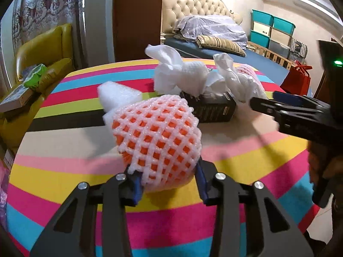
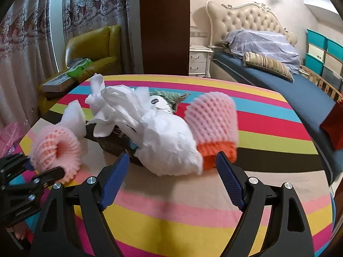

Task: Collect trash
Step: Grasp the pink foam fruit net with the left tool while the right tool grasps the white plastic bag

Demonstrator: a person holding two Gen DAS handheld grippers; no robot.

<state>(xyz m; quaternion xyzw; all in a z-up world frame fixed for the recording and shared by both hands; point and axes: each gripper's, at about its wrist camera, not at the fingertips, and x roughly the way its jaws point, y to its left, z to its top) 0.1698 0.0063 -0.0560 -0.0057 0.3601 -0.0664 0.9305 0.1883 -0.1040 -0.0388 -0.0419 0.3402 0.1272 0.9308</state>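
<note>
Near the left edge of the striped table (image 2: 193,220): left gripper (image 1: 169,177) clamped on a pink foam net sleeve (image 1: 158,141) with orange showing through the mesh, a white foam piece (image 1: 115,96) just behind it. Toward the middle: a dark box (image 1: 214,111) under crumpled white tissue (image 1: 171,75) and a crumpled white plastic bag (image 2: 169,145). Over the near edge: right gripper (image 2: 171,167), jaws apart and empty, either side of that bag. Just right of the bag: a second pink-and-orange foam net (image 2: 214,126), touching it.

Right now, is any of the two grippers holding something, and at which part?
The left gripper holds the pink foam net sleeve by its near end. The right gripper holds nothing; its fingers stand open.
</note>
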